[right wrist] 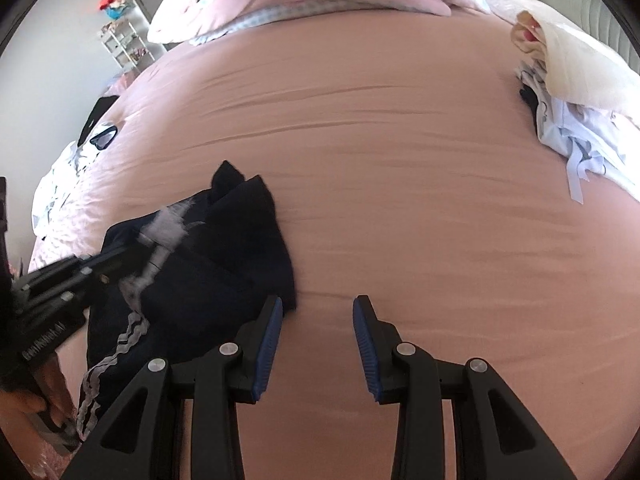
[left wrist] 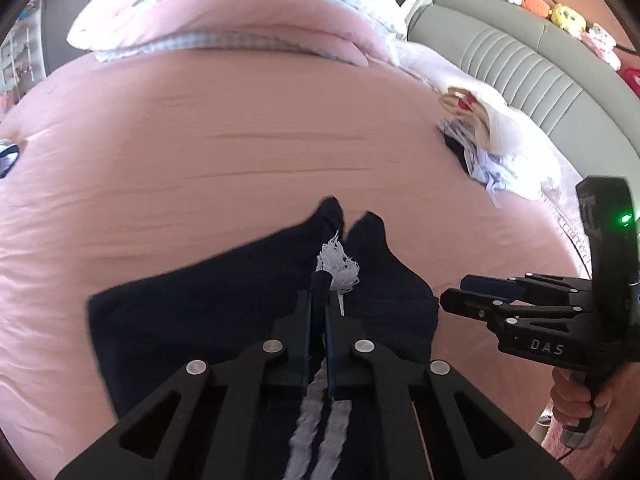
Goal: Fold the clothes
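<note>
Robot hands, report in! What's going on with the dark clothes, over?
Left gripper shut on the dark garment at its white lace trim. Right gripper open, empty, over bare pink sheet. Clothes pile far right, not in the way.

My left wrist camera looks forward along my left claw point(left wrist: 320, 280), close above the dark garment point(left wrist: 200, 320). My right wrist camera looks along my right claw point(right wrist: 318, 316), low over the pink bed point(right wrist: 400, 140). Both views share the bed, the garment and the folded quilt point(left wrist: 240, 12).
</note>
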Demonstrator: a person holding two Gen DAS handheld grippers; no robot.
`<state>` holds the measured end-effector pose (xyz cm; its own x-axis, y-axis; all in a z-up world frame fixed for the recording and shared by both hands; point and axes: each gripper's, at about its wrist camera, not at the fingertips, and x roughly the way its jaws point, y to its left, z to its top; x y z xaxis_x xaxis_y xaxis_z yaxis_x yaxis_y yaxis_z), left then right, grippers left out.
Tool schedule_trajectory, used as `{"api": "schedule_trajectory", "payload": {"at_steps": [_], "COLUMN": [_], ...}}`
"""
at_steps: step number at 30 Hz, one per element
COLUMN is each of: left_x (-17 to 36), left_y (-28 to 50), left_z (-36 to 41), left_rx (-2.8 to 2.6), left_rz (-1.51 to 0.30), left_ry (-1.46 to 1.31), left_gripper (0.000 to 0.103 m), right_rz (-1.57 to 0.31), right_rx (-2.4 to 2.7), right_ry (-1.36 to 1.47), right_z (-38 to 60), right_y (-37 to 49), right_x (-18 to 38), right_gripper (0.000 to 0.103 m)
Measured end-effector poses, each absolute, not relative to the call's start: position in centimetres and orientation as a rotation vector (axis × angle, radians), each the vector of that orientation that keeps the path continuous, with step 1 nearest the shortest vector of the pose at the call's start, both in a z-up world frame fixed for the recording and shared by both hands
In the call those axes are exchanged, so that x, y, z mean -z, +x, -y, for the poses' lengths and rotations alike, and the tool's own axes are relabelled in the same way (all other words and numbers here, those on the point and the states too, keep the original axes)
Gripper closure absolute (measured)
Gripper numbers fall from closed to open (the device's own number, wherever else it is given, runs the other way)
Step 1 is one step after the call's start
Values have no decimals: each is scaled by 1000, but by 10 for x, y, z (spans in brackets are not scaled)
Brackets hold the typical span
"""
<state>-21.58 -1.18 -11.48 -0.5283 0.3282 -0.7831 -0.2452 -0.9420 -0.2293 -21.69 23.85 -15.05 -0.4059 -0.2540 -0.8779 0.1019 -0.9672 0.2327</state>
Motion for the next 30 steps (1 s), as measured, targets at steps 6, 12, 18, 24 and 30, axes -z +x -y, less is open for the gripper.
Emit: {"api": "schedule_trajectory", "payload": {"at_steps": [6,12,18,24,30], "left_x": [94,106,126,148,140], "left_y": [-208,-220,-221,-220,-228], "left_z": [51,99,125,129,126], "left_rx": [-2575,-2648,-2638,-2599,-2606], "left_rz": [177,227,304,373,326], "left_ry": [-1234,-1299,-1365,-1372,-1302], "left_gripper": [99,99,99,99,99], "right_rz": [104,12,-99,-125,-323], "right_rx": [2456,2424,2418,2350,2377], "right_ry": [1523,1471,1440,1403,1515], "right_z": [-223,-193,-168,-148,-143], "right_y": [-222,-233,-254,-277,-289], "right_x": [134,120,128,129,158], "right_gripper": [67,67,67,67,67]}}
